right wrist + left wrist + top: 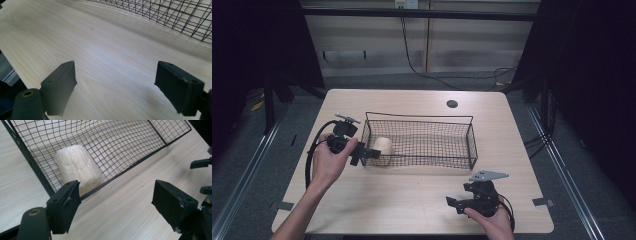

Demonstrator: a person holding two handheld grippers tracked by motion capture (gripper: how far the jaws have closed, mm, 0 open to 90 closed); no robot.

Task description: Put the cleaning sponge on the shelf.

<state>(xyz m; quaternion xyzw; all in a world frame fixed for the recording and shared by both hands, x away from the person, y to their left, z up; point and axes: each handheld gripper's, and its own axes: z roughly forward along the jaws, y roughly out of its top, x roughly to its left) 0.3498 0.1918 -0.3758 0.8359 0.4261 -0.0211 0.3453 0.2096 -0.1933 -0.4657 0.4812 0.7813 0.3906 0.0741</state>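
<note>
1. Judging by how things lie, your work looks close to done — the pale sponge-like block already sits inside the wire basket, at its left end, on the mesh floor against the corner.
2. Your left gripper is just outside that left end of the basket, jaws spread wide with nothing between them; the block is beyond the wire, not in your grip.
3. Your right gripper is well apart from the basket, low over the near right part of the table, its jaws also parted and empty.
4. What is left, as I judge it, is little: draw the left gripper clear of the basket wall, unless more things are meant to go in.
5. The left gripper view gives you what the high view cannot — the block's rough, fibrous surface, and how it lies snug by the basket's side and near walls. It also catches part of your other gripper at its right edge.
6. The right gripper view offers bare wood grain between its jaws and a strip of basket mesh at the top.
7. Only the high view lays out both hands and the whole basket together.
</note>
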